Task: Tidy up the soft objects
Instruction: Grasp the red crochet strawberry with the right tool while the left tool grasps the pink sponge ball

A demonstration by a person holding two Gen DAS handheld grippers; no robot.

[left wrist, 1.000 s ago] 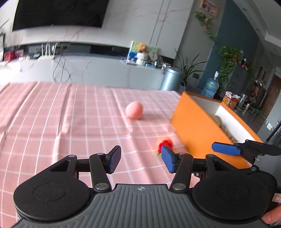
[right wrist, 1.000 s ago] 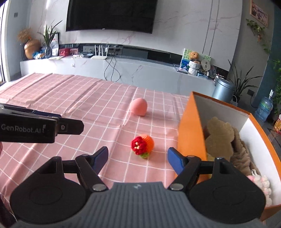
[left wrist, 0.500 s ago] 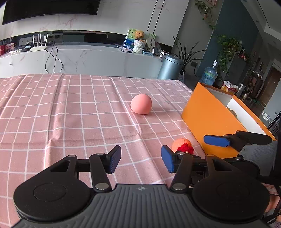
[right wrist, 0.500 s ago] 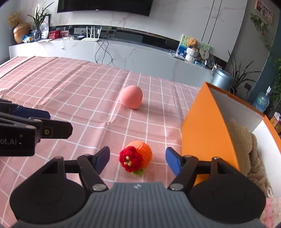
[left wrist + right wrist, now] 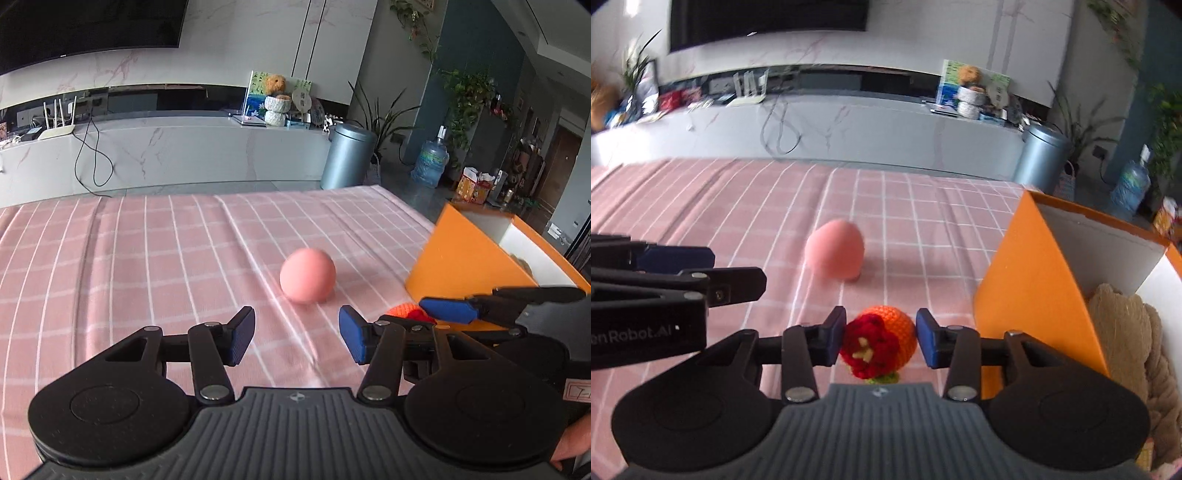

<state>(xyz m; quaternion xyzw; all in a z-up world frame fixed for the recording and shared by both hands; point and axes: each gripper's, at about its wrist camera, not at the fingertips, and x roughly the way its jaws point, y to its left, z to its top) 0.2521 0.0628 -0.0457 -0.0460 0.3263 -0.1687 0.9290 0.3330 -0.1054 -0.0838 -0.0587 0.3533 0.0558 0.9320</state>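
My right tongs (image 5: pixel 879 341) are closing around the crochet orange (image 5: pixel 886 334), pads just about on its sides, right beside the orange box (image 5: pixel 1030 295) on the table (image 5: pixel 701 192). Its red flower end faces back at my camera, so the long axis runs along the tongs. Left tongs (image 5: pixel 297 338) sit wide with nothing in them, the pink ball (image 5: pixel 307 275) just ahead. Only the right view shows the tan plush (image 5: pixel 1123 325) inside the box; the left view barely catches the crochet thing.
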